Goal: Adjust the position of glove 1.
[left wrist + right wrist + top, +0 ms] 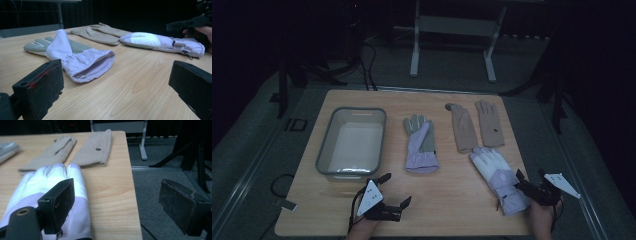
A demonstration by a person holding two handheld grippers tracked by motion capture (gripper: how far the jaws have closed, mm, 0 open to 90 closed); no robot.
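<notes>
A grey plastic tub [324, 150] stands in the left half of the high view on the wooden bench [452, 200], its long side running away from the person. Its pale floor is bare.

To the right of the tub, at the centre of the frame, lies a lilac glove with a grey palm [420, 144], fingers pointing to the far edge and cuff towards the person. In the left gripper view its ribbed cuff [93, 68] gapes open just beyond the jaws. Further right, in the upper right part of the bench, two tan gloves [474, 126] lie side by side, fingers away from the person. Below them a white and lilac ski glove [499, 179] lies slanted, fingertips near the tan pair and cuff towards the lower right.

The left gripper [392, 192] rests low at the bottom of the high view, below the tub, jaws spread wide with bare wood between them. The right gripper [532, 182] sits at the lower right, beside the ski glove's cuff. In the right gripper view its jaws stand wide apart: one hangs over the ski glove [45, 195], the other over the floor past the bench's edge, and nothing is gripped.
</notes>
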